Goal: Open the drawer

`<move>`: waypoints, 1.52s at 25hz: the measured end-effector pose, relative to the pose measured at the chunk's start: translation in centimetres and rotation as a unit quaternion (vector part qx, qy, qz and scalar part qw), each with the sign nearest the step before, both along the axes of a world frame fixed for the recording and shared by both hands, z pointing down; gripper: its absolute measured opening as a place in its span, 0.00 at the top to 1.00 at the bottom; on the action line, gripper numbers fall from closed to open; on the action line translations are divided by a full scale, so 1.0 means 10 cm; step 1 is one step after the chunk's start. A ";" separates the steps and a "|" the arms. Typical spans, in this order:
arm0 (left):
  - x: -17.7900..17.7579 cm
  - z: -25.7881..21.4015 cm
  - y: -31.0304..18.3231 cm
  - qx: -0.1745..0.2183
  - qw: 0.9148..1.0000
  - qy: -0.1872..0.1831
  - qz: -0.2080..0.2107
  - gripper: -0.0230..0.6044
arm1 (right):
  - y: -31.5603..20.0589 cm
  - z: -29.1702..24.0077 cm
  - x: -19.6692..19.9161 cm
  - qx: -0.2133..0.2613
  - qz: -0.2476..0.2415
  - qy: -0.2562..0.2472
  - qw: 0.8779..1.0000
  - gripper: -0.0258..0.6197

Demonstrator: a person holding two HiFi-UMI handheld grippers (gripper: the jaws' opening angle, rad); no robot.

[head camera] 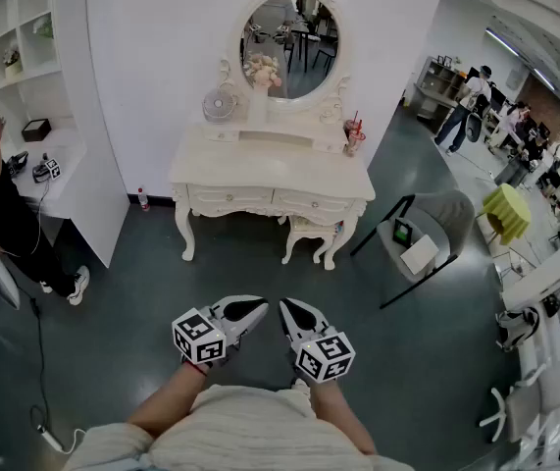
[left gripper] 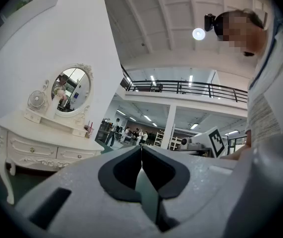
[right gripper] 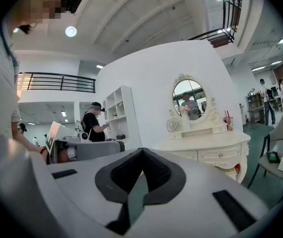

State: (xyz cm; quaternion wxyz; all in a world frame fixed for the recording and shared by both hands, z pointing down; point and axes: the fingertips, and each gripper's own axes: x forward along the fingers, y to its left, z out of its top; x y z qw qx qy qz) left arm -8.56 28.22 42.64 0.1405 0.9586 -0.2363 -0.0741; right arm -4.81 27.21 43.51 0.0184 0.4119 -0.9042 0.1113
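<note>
The table (head camera: 270,165) stands against the wall at 12 o'clock from the person, well apart from both tools. Across its front are two shut drawers: one (head camera: 230,197) at 11 o'clock and its twin (head camera: 309,204) at 12 o'clock. The task does not say which is meant. Either looks like a rigid wooden box, probably light and running on plain wooden guides, so it may stick or skew if pulled off-centre. A straight, level pull would suit it best. The only hold is the small round knob (right gripper: 220,154) at the middle of each front. It looks hard, smooth and likely slippery, so the pads should close behind its head rather than on its crown. A stool (head camera: 309,229) sits tucked below at 12 o'clock and may crowd the approach. The left gripper (head camera: 258,310) and right gripper (head camera: 289,312) are held side by side close to the body. Their tips nearly meet as they aim roughly level toward the table. Each has its jaws clenched together on nothing.
</note>
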 end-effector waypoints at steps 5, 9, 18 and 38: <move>0.05 0.00 -0.01 -0.001 1.000 0.000 0.000 0.94 | -0.02 -0.01 0.06 0.000 0.001 -0.002 1.000 0.95; 0.06 0.01 0.00 -0.002 1.000 -0.004 0.000 0.94 | -0.01 -0.01 0.06 -0.002 0.000 -0.007 1.000 0.95; 0.13 -0.05 -0.02 0.002 1.000 -0.002 0.002 0.94 | -0.04 -0.02 0.15 -0.020 0.003 -0.049 0.999 0.94; -0.12 0.01 -0.05 -0.010 1.000 0.011 -0.002 0.94 | -0.02 0.00 -0.05 -0.024 0.004 -0.034 0.999 0.94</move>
